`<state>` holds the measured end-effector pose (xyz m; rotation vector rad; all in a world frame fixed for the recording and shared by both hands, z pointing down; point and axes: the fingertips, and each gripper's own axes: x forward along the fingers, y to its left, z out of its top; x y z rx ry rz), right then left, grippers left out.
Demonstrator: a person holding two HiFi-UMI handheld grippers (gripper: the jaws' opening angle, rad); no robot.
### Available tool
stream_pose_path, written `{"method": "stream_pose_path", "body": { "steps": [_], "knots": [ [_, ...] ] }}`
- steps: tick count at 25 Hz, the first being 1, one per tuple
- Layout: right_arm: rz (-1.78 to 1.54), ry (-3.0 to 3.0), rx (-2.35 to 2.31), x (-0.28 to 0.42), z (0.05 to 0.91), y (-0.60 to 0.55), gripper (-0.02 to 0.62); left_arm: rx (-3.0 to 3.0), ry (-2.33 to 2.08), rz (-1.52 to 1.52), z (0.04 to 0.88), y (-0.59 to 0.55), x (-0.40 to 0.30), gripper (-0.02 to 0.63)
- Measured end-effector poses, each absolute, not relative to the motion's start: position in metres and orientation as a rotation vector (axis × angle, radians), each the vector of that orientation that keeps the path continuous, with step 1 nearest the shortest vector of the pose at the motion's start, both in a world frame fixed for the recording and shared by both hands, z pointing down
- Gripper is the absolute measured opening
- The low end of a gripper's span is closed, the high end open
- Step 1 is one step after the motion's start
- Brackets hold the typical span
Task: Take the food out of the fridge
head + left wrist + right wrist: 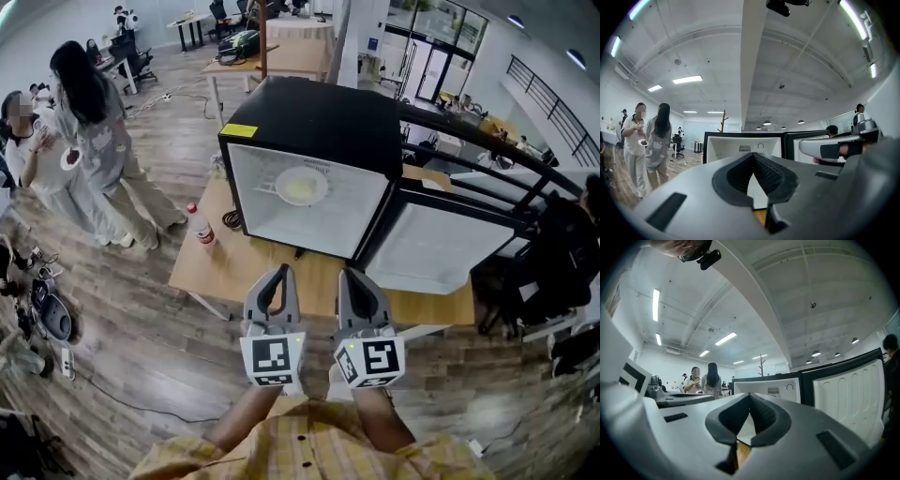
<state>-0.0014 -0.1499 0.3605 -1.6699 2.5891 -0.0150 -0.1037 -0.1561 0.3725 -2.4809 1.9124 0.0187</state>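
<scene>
A black mini fridge [319, 122] stands on a wooden table [225, 267] with its door [436, 246] swung open to the right. Inside its white cavity a white plate with pale yellow food [302, 186] rests on a shelf. My left gripper [279, 273] and right gripper [350, 275] hover side by side at the table's near edge, in front of the opening and short of it. Both are shut with nothing between the fingers. The left gripper view shows its jaws [752, 155] closed, aimed level at the fridge [743, 145]. In the right gripper view the jaws [750, 395] are also closed, the open door [848, 390] at right.
A bottle with a red cap [201, 225] stands on the table left of the fridge. Two people [89, 141] stand on the wood floor at the left. Black railings and equipment [525, 272] crowd the right side beyond the open door. Cables and gear [47, 314] lie on the floor at left.
</scene>
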Motion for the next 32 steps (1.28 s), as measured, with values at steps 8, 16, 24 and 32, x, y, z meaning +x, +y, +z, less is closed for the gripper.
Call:
{"method": "stream_pose_path", "body": {
  "steps": [8, 16, 24, 32],
  "knots": [
    [-0.01, 2.599, -1.613, -0.01, 0.361, -0.162, 0.006, -2.465, 1.935, 0.002, 0.383, -0.165, -0.107, 0.008],
    [-0.022, 2.613, -1.614, -0.009, 0.369, -0.176, 0.008, -2.504, 1.946, -0.007, 0.396, -0.189, -0.105, 0.008],
    [-0.042, 2.591, -1.651, 0.001, 0.378, -0.186, 0.006, -2.652, 1.969, 0.082, 0.416, -0.222, -0.101, 0.008],
    [-0.063, 2.582, -1.675, 0.01, 0.388, -0.192, 0.006, -2.783, 2.015, 0.231, 0.433, -0.251, -0.101, 0.021]
  ]
}}
